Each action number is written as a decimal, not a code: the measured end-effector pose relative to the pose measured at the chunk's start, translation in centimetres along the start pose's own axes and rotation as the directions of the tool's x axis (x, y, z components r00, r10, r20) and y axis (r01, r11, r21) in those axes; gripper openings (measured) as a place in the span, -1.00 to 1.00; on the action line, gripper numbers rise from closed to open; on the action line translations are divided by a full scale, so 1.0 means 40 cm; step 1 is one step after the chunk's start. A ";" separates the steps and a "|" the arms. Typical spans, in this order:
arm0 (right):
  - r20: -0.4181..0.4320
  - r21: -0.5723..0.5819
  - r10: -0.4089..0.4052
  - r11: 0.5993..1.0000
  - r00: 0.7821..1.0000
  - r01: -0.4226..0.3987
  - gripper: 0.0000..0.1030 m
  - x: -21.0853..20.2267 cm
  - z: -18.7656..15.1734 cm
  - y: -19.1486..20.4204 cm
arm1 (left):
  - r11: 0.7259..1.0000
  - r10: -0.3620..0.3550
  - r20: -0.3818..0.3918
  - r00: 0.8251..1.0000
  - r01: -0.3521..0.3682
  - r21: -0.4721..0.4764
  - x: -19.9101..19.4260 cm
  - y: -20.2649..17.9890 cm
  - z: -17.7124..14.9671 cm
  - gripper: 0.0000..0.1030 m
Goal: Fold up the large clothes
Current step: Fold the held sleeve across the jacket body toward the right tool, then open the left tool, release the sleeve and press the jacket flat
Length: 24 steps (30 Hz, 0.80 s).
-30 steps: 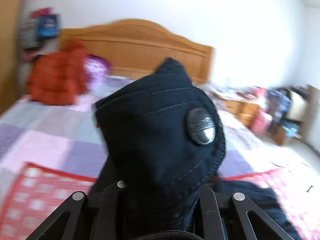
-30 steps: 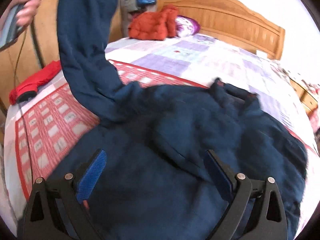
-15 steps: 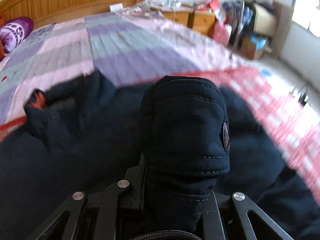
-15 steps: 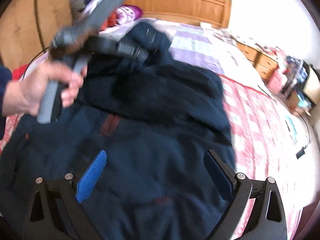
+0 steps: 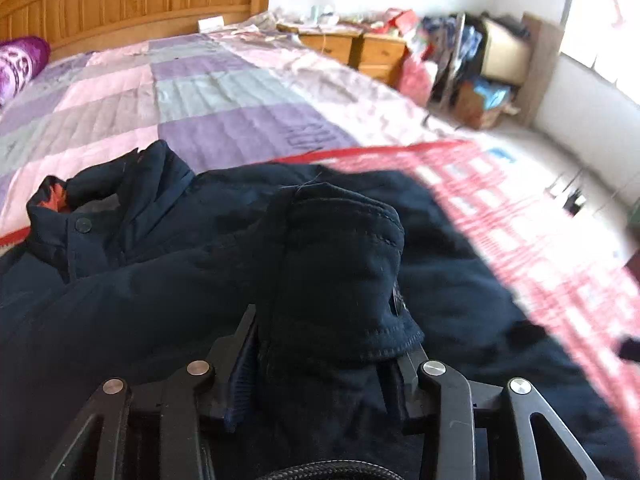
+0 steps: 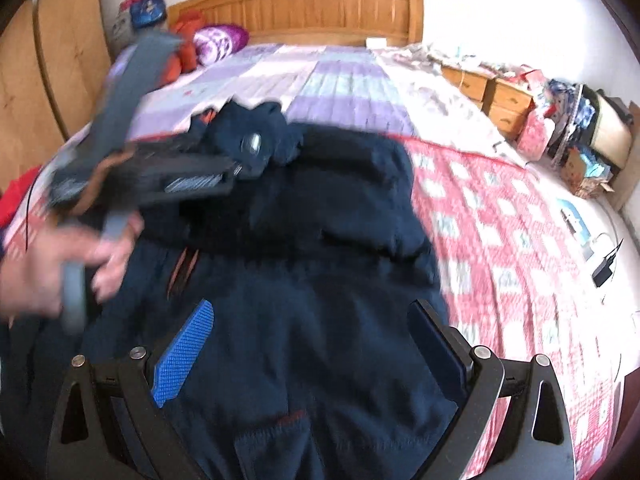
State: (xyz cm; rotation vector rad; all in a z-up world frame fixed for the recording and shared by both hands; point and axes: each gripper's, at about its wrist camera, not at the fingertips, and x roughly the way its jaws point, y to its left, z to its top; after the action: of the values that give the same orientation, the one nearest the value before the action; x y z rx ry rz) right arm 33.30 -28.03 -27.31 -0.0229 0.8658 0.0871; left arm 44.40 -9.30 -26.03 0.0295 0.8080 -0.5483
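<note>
A dark navy jacket (image 5: 120,300) (image 6: 320,220) lies spread on the bed, its collar (image 5: 80,208) toward the headboard. One sleeve is folded across the body, and its cuff (image 5: 340,248) (image 6: 256,136), with a metal snap, rests on the jacket. My left gripper (image 5: 332,328) (image 6: 236,168) has the cuff between its jaws, which are opening; the left pad stands off the cloth. A hand (image 6: 48,272) holds that gripper. My right gripper (image 6: 312,312) hovers open over the jacket's lower part, with nothing between its blue pads (image 6: 184,356).
Under the jacket lie a red checked blanket (image 6: 500,240) and a purple patchwork quilt (image 5: 208,92). At the head stand a wooden headboard (image 6: 320,12), a purple pillow (image 6: 220,40) and an orange garment (image 6: 188,44). Nightstands (image 6: 492,96) and clutter stand right, a wardrobe (image 6: 60,60) left.
The left gripper carried the raised sleeve down and across onto the jacket's body, then its jaws widened around the cuff. The right gripper swung right over the jacket, still open.
</note>
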 end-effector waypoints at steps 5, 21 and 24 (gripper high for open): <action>0.022 0.102 0.005 0.995 1.000 -0.007 0.98 0.012 0.093 -0.020 | 0.993 -0.064 0.018 0.998 0.066 -0.100 -0.106 0.064 -0.039 0.40; -0.120 -0.019 -0.026 1.000 0.992 0.024 1.00 0.302 0.280 0.169 | 0.913 0.295 -0.016 0.955 -0.287 -0.289 -0.223 0.416 -0.120 0.67; -0.257 0.075 -0.032 0.996 0.966 0.053 1.00 0.410 0.236 0.125 | 0.842 0.379 -0.069 0.923 -0.375 -0.387 -0.231 0.549 -0.171 0.67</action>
State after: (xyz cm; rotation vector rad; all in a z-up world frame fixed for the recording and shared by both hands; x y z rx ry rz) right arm 50.64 -21.42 -33.60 0.0242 1.1259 0.0075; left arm 45.04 15.37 -28.34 -0.1836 0.8642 -0.0030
